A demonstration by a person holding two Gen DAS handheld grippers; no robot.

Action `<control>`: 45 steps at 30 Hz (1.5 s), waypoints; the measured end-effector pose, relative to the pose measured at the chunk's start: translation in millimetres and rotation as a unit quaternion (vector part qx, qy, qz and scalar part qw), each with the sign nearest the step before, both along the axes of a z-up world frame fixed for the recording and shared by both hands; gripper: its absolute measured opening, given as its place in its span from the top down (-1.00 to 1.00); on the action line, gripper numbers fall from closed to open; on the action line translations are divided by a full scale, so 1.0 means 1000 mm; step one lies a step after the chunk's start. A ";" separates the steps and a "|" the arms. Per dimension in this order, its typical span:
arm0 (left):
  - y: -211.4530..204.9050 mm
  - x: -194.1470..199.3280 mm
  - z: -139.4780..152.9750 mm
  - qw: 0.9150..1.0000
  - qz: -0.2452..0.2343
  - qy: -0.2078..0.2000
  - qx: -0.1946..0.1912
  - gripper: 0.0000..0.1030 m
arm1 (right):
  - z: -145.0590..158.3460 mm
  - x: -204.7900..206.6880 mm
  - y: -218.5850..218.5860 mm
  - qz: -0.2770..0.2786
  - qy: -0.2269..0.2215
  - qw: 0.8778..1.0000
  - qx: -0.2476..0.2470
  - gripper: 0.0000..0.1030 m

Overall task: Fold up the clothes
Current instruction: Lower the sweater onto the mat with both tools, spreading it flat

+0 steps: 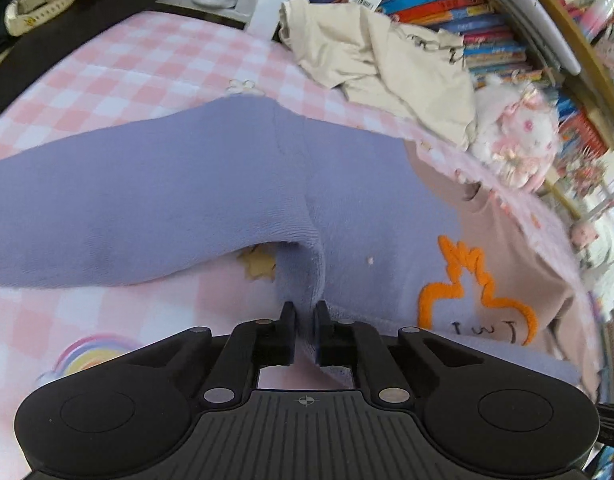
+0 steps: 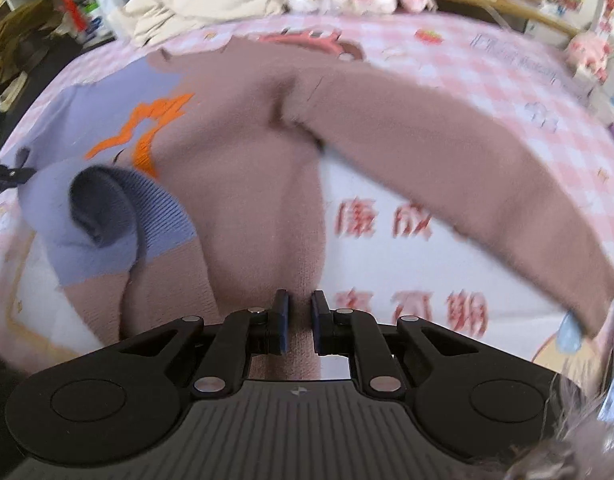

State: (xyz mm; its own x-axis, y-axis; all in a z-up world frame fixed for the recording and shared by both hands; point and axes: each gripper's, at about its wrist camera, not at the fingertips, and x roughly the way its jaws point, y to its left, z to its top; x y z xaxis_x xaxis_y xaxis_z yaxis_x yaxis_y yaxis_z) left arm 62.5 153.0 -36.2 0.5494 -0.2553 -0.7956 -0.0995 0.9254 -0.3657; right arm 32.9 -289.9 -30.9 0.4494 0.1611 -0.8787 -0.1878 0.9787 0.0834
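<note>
Sweater (image 2: pixel 243 160), half purple half brown w/ orange motif, spread on pink checked blanket (image 1: pixel 127 72). Left gripper (image 1: pixel 305 312) jaws clamped on purple hem; right gripper (image 2: pixel 300 304) jaws clamped on brown hem.

Open pink checked blanket (image 1: pixel 119 76) left of purple sleeve (image 1: pixel 127 208): clear passage there. Far edge blocked: crumpled cream garment (image 1: pixel 387 56), pink plush toy (image 1: pixel 519 136), row of books (image 1: pixel 467 12) behind. Right wrist view: bare blanket between brown sleeve (image 2: pixel 447 152) and sweater body (image 2: pixel 243 160), open; beyond sleeve also open. Rolled purple cuff (image 2: pixel 107 208) crowds left side.
</note>
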 end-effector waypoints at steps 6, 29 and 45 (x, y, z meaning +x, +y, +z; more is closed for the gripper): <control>-0.018 0.035 -0.002 1.000 -0.019 -0.019 0.011 0.81 | -0.001 0.025 -0.006 -0.047 -0.043 0.997 -0.042 0.81; -0.099 -0.015 -0.024 0.942 0.077 0.047 -0.323 0.24 | -0.005 -0.003 -0.017 0.032 -0.017 0.999 0.022 0.71; -0.133 -0.028 -0.049 0.890 0.256 0.055 -0.374 0.16 | -0.007 -0.002 -0.031 0.098 -0.029 0.993 0.051 0.70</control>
